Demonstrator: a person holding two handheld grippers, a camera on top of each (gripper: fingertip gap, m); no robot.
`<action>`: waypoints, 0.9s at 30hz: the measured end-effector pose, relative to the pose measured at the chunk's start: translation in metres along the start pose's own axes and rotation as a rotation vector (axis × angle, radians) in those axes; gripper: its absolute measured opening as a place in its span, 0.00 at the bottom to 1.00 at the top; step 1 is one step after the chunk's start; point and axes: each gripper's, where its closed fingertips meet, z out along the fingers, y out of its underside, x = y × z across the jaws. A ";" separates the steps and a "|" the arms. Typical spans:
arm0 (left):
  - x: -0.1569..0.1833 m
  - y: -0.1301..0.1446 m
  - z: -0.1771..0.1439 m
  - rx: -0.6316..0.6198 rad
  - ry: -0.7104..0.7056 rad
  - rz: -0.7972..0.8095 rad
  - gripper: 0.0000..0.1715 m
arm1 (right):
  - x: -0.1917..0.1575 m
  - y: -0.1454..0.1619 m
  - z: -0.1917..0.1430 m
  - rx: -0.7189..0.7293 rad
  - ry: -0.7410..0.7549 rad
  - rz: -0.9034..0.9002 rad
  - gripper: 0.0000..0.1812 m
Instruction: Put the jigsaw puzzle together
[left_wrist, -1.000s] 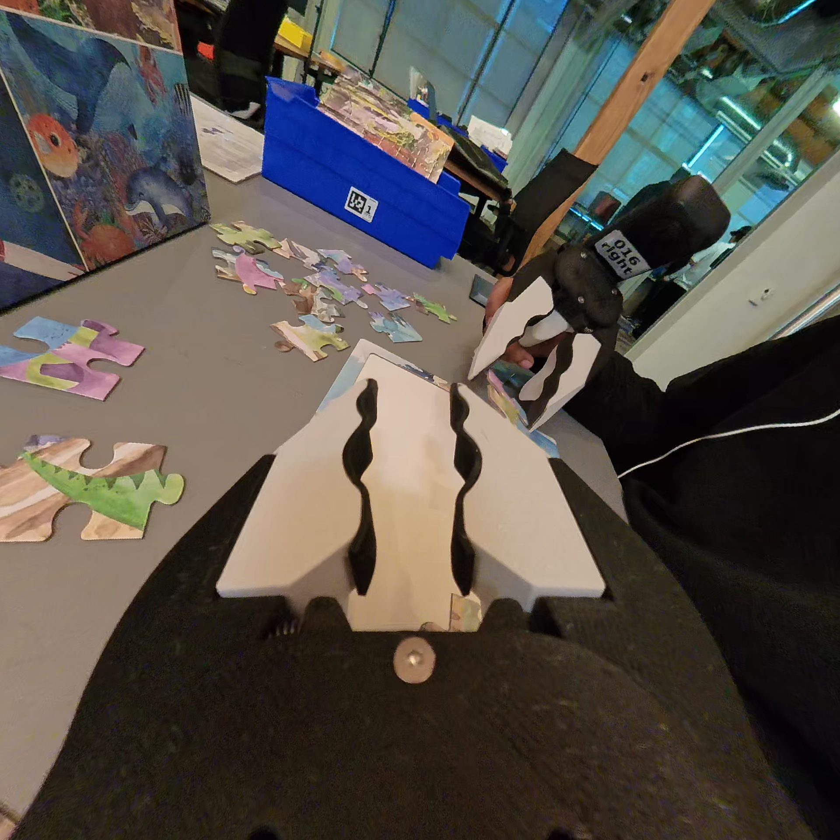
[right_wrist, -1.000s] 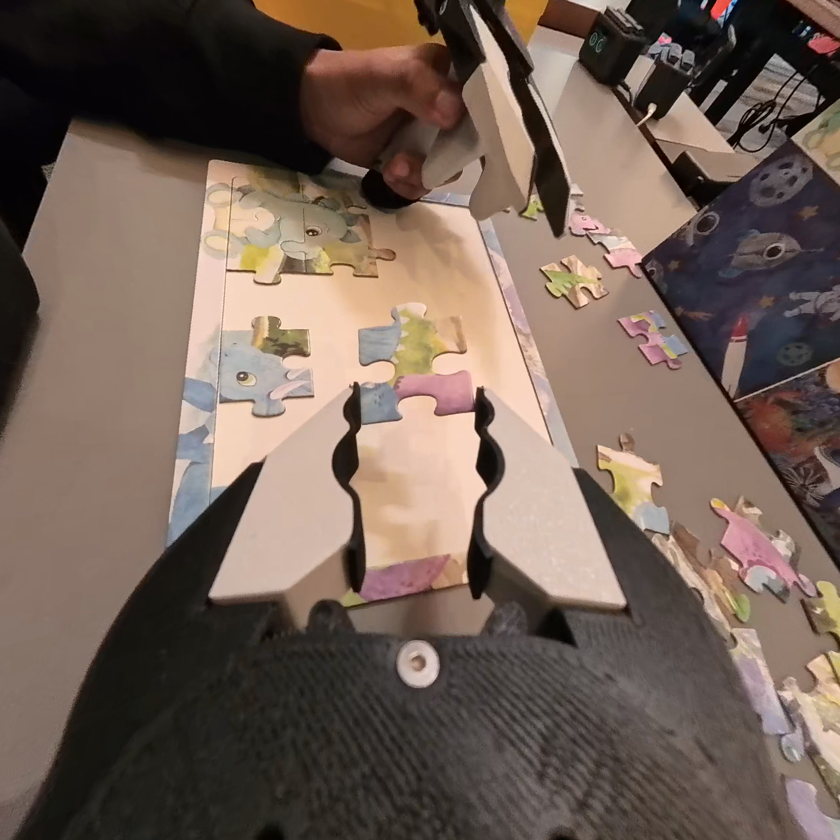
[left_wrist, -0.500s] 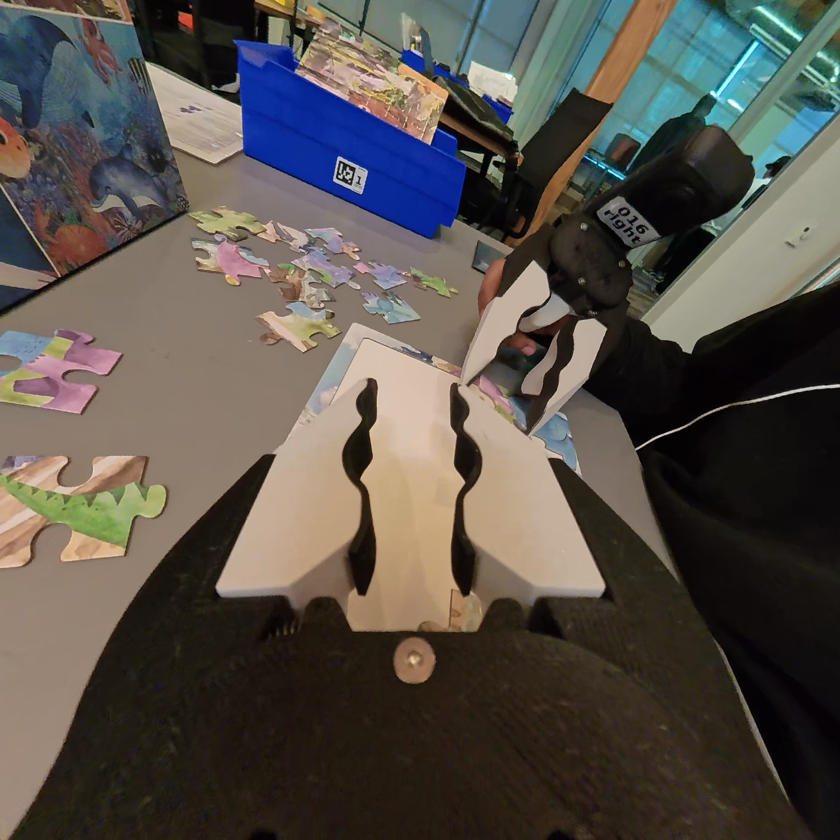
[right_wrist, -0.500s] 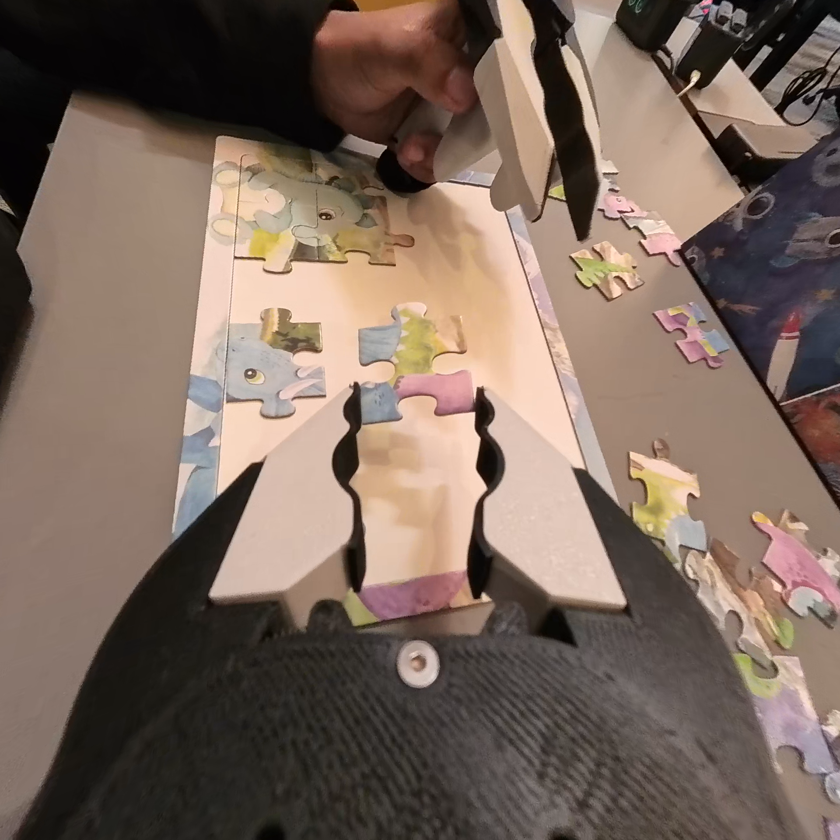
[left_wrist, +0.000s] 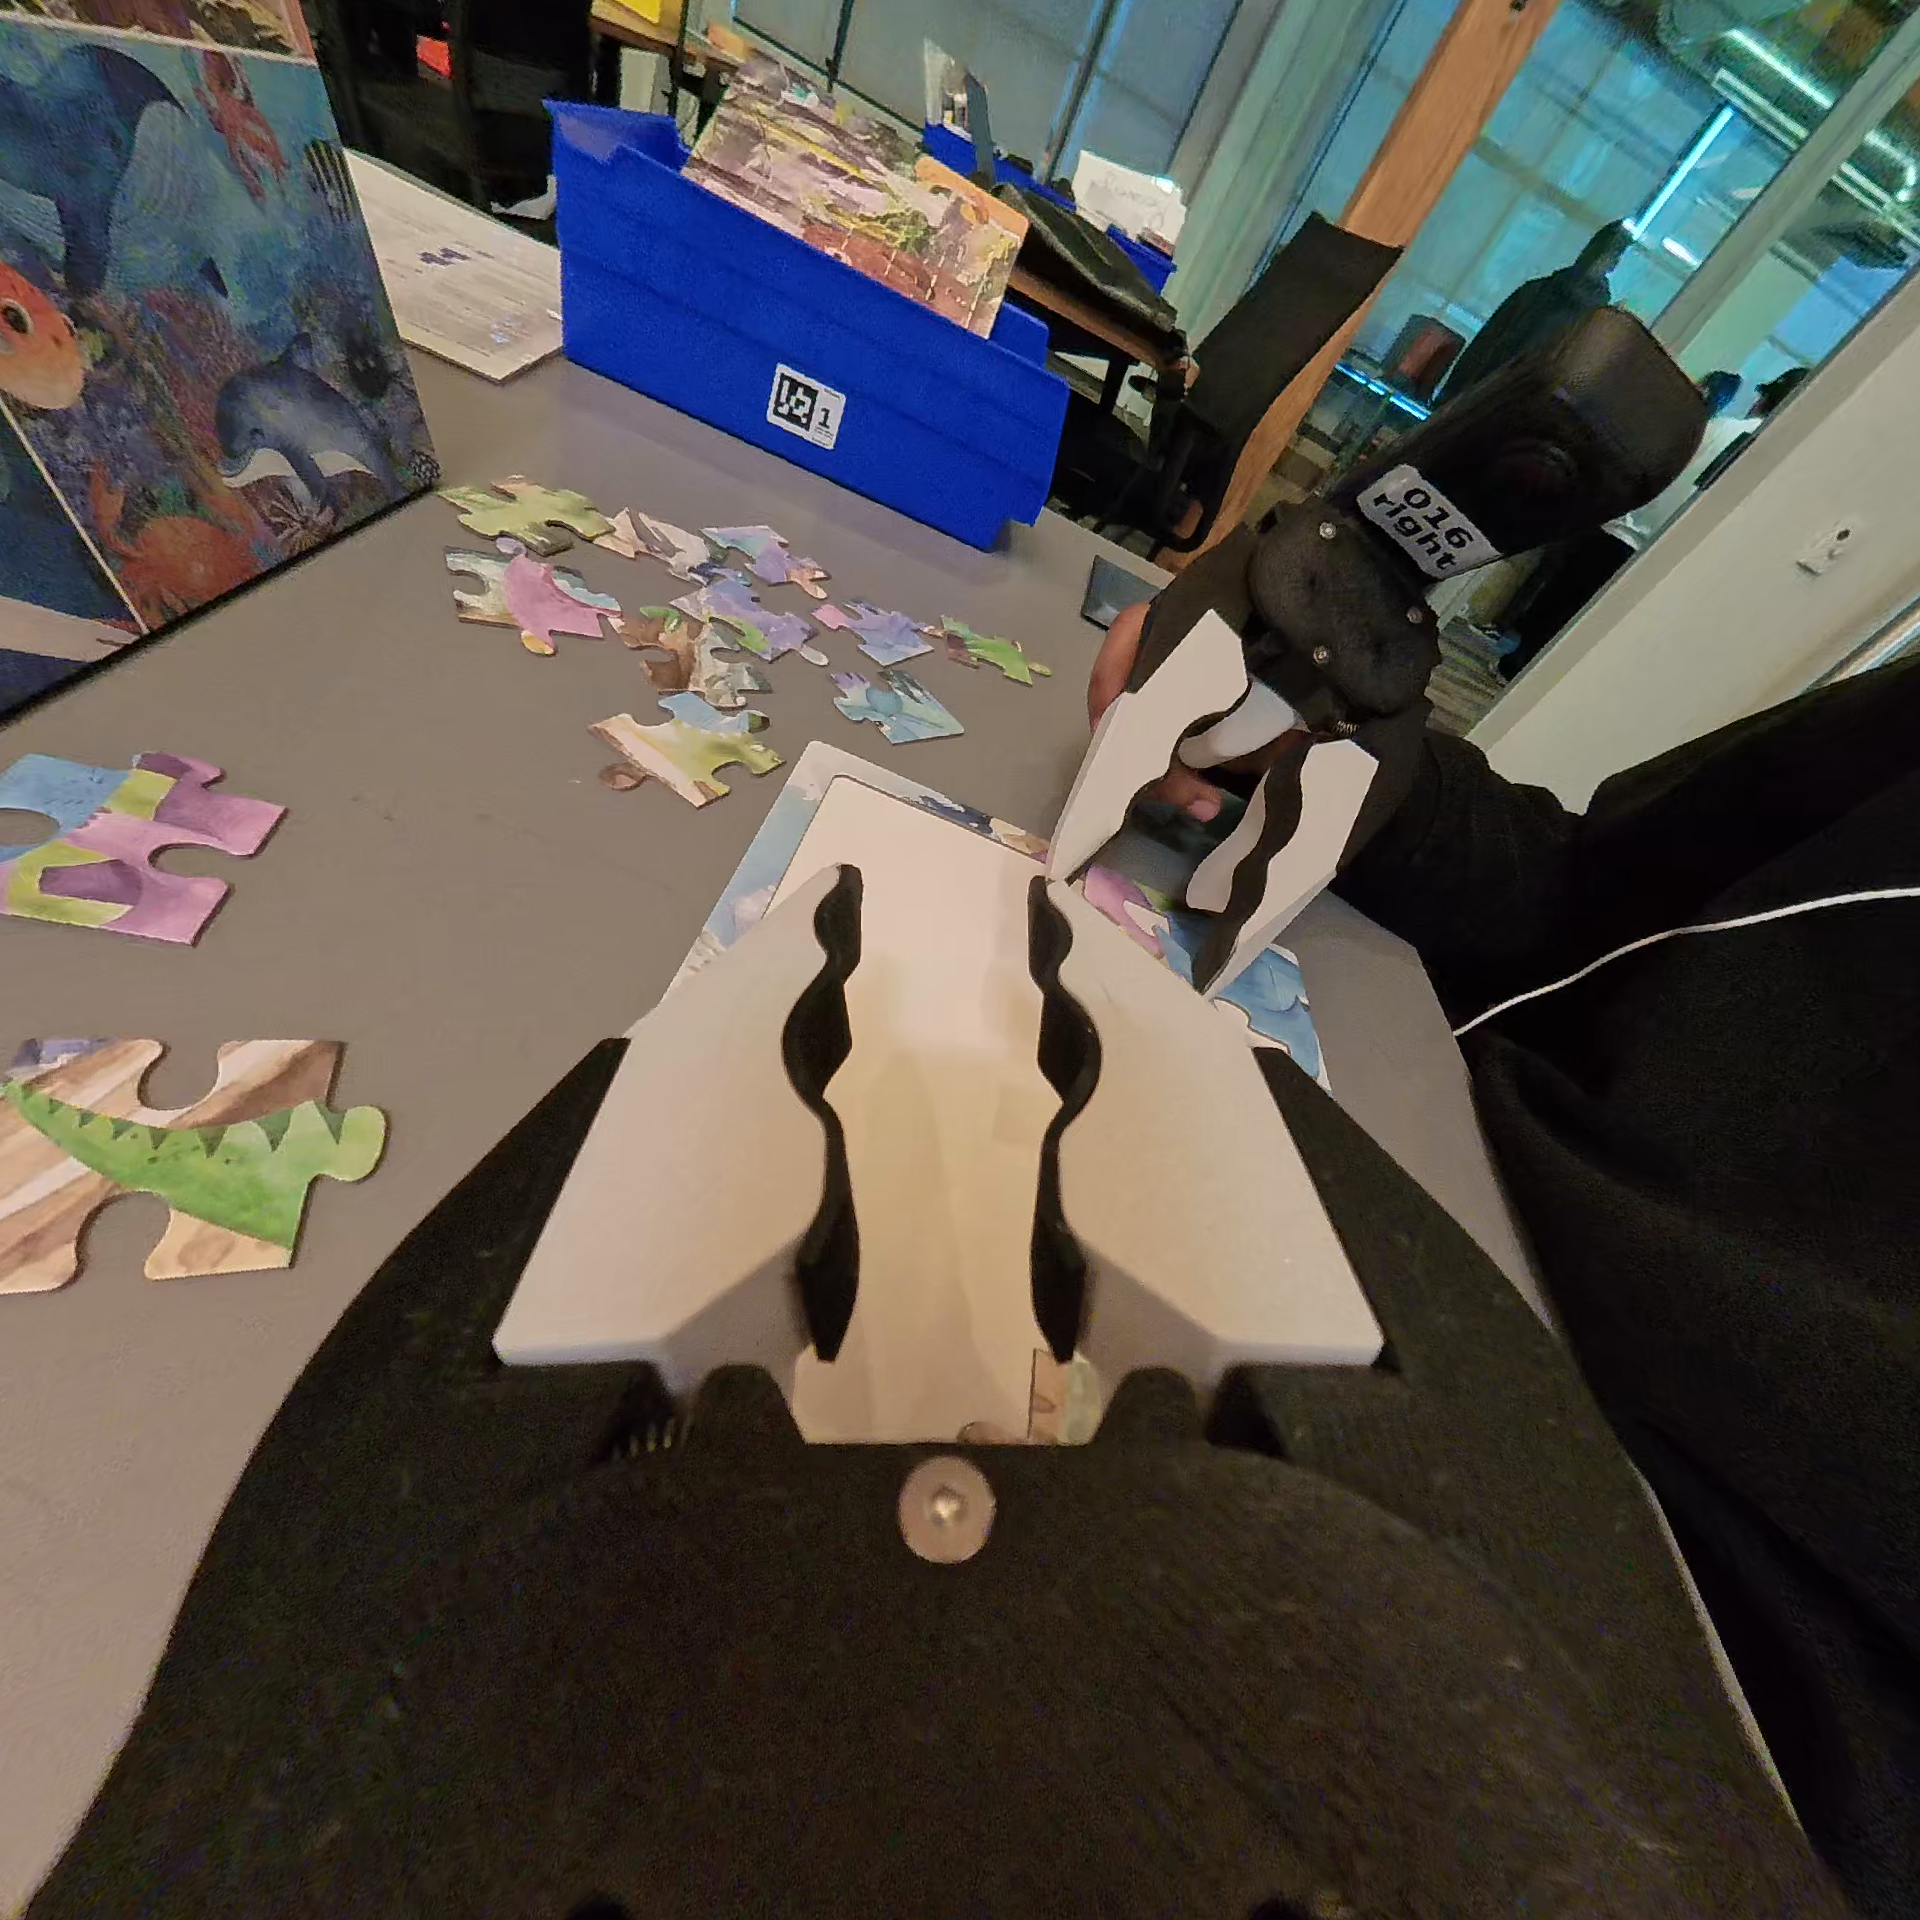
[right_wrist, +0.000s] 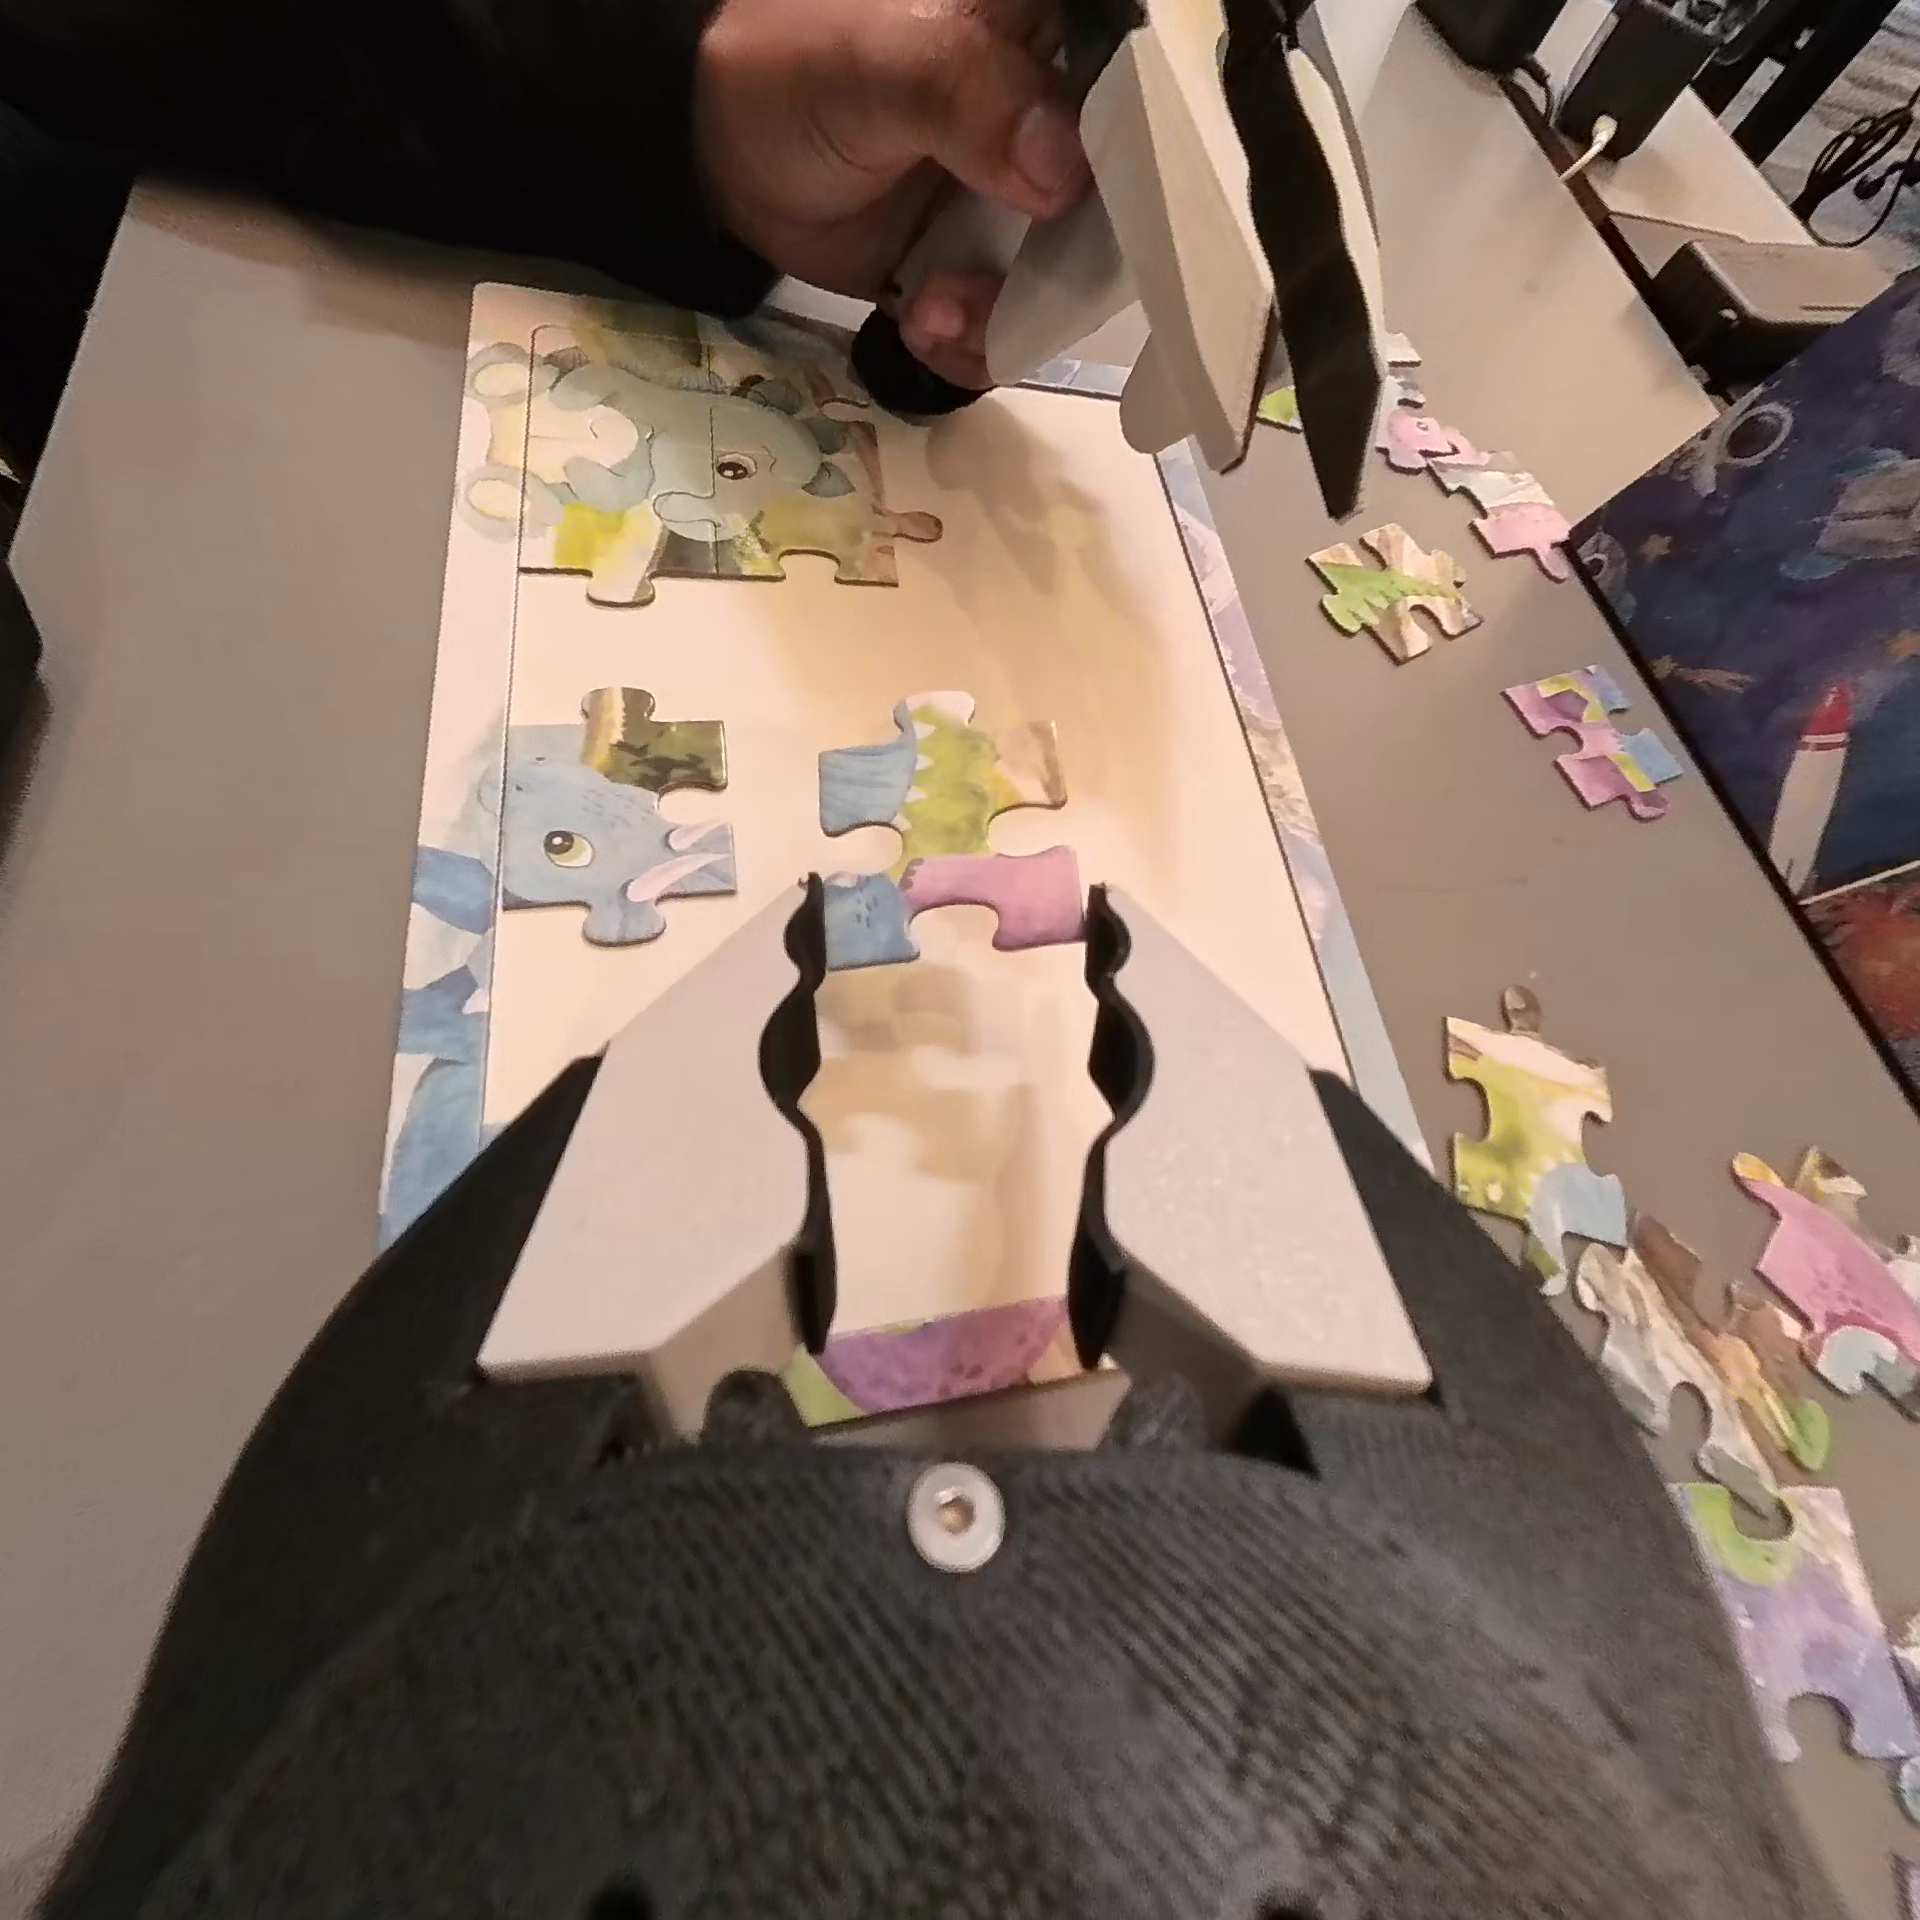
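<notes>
The puzzle tray (right_wrist: 1039, 582) lies on the grey table and also shows in the left wrist view (left_wrist: 914, 831). In it are joined grey-green dinosaur pieces (right_wrist: 707, 468) at the far left, a blue dinosaur piece (right_wrist: 613, 821) and a green, blue and purple piece (right_wrist: 951, 821). My right gripper (right_wrist: 951, 894) is open and empty, its tips on either side of that piece's near edge. My left gripper (left_wrist: 943, 883) is open and empty above the tray's other end. Each gripper shows in the other's view: the left (right_wrist: 1247, 468), the right (left_wrist: 1132, 930).
Loose pieces (left_wrist: 707, 623) lie spread beside the tray, with two larger ones (left_wrist: 177, 1153) nearer. A blue bin (left_wrist: 790, 312) and a picture box (left_wrist: 156, 312) stand behind. A person's hand (right_wrist: 883, 135) holds the left gripper. A space-picture box (right_wrist: 1766, 623) is at right. There is about 10 cm between the tips of the two grippers.
Both grippers stay open. The left gripper has shifted a little over the tray, towards the right gripper. The right gripper's tips stay at the purple piece.
</notes>
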 end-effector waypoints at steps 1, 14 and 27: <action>0.000 0.000 0.000 0.000 0.000 0.000 0.17 | 0.000 0.001 0.000 -0.003 0.002 0.001 0.27; -0.002 -0.001 -0.001 0.010 0.001 -0.016 0.18 | -0.003 0.040 -0.019 -0.112 -0.098 0.104 0.27; -0.002 0.000 0.000 0.006 0.001 -0.018 0.18 | -0.002 0.049 -0.034 -0.094 -0.123 0.161 0.27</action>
